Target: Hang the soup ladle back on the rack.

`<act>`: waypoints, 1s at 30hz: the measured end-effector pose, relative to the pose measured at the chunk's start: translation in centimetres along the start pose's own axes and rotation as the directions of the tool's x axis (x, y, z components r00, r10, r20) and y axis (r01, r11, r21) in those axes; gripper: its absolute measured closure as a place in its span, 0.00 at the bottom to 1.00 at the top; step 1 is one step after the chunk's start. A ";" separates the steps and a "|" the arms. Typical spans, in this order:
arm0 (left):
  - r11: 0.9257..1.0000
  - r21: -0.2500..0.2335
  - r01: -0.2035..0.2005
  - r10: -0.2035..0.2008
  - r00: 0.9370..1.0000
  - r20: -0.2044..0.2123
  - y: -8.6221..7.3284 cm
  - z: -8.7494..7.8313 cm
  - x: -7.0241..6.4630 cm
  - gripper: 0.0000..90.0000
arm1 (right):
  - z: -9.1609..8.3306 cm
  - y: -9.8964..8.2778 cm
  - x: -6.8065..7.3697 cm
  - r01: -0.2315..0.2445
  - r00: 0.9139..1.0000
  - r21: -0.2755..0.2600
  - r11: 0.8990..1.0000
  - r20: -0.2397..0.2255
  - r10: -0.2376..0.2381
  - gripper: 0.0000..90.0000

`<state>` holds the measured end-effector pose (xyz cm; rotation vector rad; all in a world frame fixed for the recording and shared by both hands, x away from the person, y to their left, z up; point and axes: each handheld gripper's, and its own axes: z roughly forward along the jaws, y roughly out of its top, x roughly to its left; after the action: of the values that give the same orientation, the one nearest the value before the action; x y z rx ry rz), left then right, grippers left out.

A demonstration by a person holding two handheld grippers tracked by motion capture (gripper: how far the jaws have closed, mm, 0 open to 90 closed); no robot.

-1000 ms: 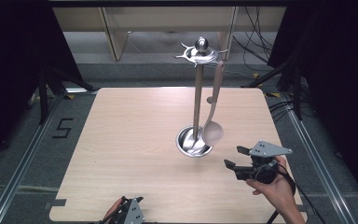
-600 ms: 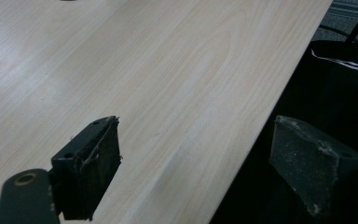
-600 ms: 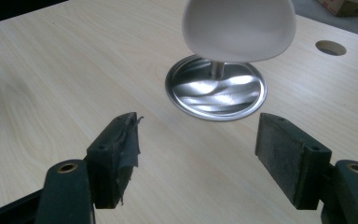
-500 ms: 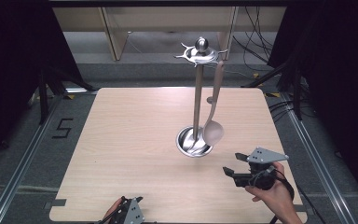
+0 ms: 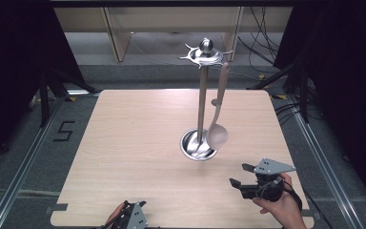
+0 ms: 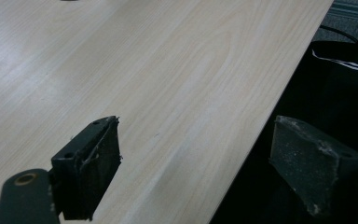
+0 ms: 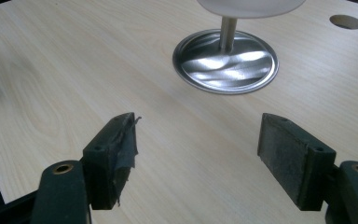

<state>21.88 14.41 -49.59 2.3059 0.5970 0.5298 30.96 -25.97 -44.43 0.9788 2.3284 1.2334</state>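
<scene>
The ladle [image 5: 217, 131] hangs from the stand [image 5: 202, 102] at the table's centre, light, stiff and probably slippery, best pinched mid-handle by the empty, spread right gripper [image 5: 242, 175].

The bench [image 5: 138, 157] is evenly lit from above, while its surroundings are left in deep darkness. Glare is thrown off the steel stand base [image 7: 226, 60]. The ladle bowl [image 7: 249, 5] is overexposed and blurred.
</scene>
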 end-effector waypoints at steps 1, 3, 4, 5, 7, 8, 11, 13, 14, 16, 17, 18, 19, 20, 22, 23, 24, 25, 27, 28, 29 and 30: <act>1.000 0.001 -0.004 0.004 1.000 -0.005 0.0 0.0 0.0 0.17 | 0.0 -0.1 0.1 -0.011 1.000 0.010 1.000 -0.003 0.011 0.32; 1.000 0.001 -0.002 0.002 1.000 -0.004 0.0 0.0 0.0 0.17 | 0.0 -0.4 0.2 -0.024 1.000 0.019 1.000 -0.008 0.024 0.31; 1.000 0.001 -0.002 0.002 1.000 -0.004 0.0 0.0 0.0 0.17 | 0.1 -0.6 0.3 -0.035 0.999 0.021 0.999 -0.010 0.036 0.31; 1.000 0.001 0.001 -0.001 1.000 0.001 0.0 0.0 0.0 0.17 | 0.1 -0.6 0.3 -0.035 0.999 0.021 0.999 -0.010 0.036 0.31; 1.000 -0.012 0.015 -0.015 1.000 0.007 0.0 0.1 -0.1 0.17 | 0.2 -1.1 0.4 -0.028 1.000 0.028 0.999 -0.004 0.028 0.31; 1.000 -0.002 0.001 -0.001 1.000 0.001 0.0 0.0 0.0 0.17 | 0.2 -1.1 0.4 -0.026 1.000 0.035 0.999 -0.014 0.027 0.31; 1.000 -0.001 -0.005 0.005 1.000 -0.007 0.0 -0.1 0.0 0.17 | 0.2 -1.4 0.4 -0.005 1.000 0.034 0.999 -0.018 0.006 0.31; 1.000 -0.016 0.014 -0.014 1.000 0.000 0.0 0.0 -0.1 0.17 | 0.2 -1.8 0.7 -0.038 0.999 0.049 0.998 -0.015 0.038 0.31; 1.000 -0.001 0.000 0.000 1.000 0.001 0.0 0.0 0.0 0.17 | 0.3 -1.8 0.6 -0.011 1.000 0.038 0.999 -0.017 0.012 0.31; 1.000 -0.002 0.000 0.000 1.000 -0.003 0.0 -0.1 0.0 0.17 | 0.4 -2.2 0.6 -0.011 1.000 0.048 0.999 -0.025 0.012 0.31; 1.000 -0.002 0.000 0.000 1.000 -0.003 0.0 -0.1 0.0 0.17 | 0.4 -2.4 0.9 -0.028 0.999 0.060 0.998 -0.018 0.029 0.30; 1.000 0.001 -0.008 0.008 1.000 -0.007 0.0 -0.1 0.0 0.17 | 0.5 -2.5 0.8 -0.011 1.000 0.052 0.999 -0.027 0.012 0.30; 1.000 0.001 -0.008 0.008 1.000 -0.007 0.0 -0.1 0.0 0.17 | 0.5 -2.5 0.8 -0.011 1.000 0.052 0.999 -0.027 0.012 0.30; 1.000 0.001 -0.009 0.009 1.000 -0.007 0.0 -0.1 0.0 0.17 | 0.4 -2.7 1.1 -0.027 0.999 0.065 0.998 -0.015 0.028 0.30; 1.000 0.002 -0.008 0.008 1.000 -0.006 0.0 -0.1 0.0 0.17 | 0.4 -2.9 1.1 -0.015 1.000 0.066 0.998 -0.016 0.016 0.30; 1.000 -0.001 0.002 -0.002 1.000 0.004 0.0 0.0 0.0 0.17 | 0.4 -3.0 1.1 -0.009 1.000 0.073 0.997 -0.023 0.011 0.30; 1.000 -0.001 0.002 -0.002 1.000 0.004 0.0 0.0 0.0 0.17 | 0.4 -3.1 1.3 -0.021 0.999 0.076 0.997 -0.025 0.023 0.30; 1.000 -0.001 0.002 -0.002 1.000 -0.002 0.0 0.0 0.0 0.17 | 0.4 -3.1 1.3 -0.021 0.999 0.076 0.997 -0.025 0.023 0.30; 1.000 0.000 0.000 0.000 1.000 -0.002 0.0 0.0 0.0 0.17 | 0.3 -3.3 1.3 -0.009 1.000 0.069 0.998 -0.026 0.011 0.30; 1.000 0.000 0.004 -0.004 1.000 -0.003 0.0 0.0 -0.1 0.17 | 0.3 -3.4 1.5 -0.005 1.000 0.066 0.998 -0.023 0.006 0.30; 1.000 0.002 0.001 -0.001 1.000 0.002 0.0 0.1 0.0 0.17 | 0.3 -3.4 1.5 -0.005 1.000 0.066 0.998 -0.023 0.006 0.30; 1.000 -0.003 0.008 -0.008 1.000 0.010 0.0 0.1 -0.1 0.17 | 0.3 -3.7 1.7 -0.015 1.000 0.072 0.997 -0.023 0.017 0.30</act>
<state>21.84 14.28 -49.68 2.3014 0.6003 0.5146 28.36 -26.03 -47.53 1.0137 2.4023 1.1811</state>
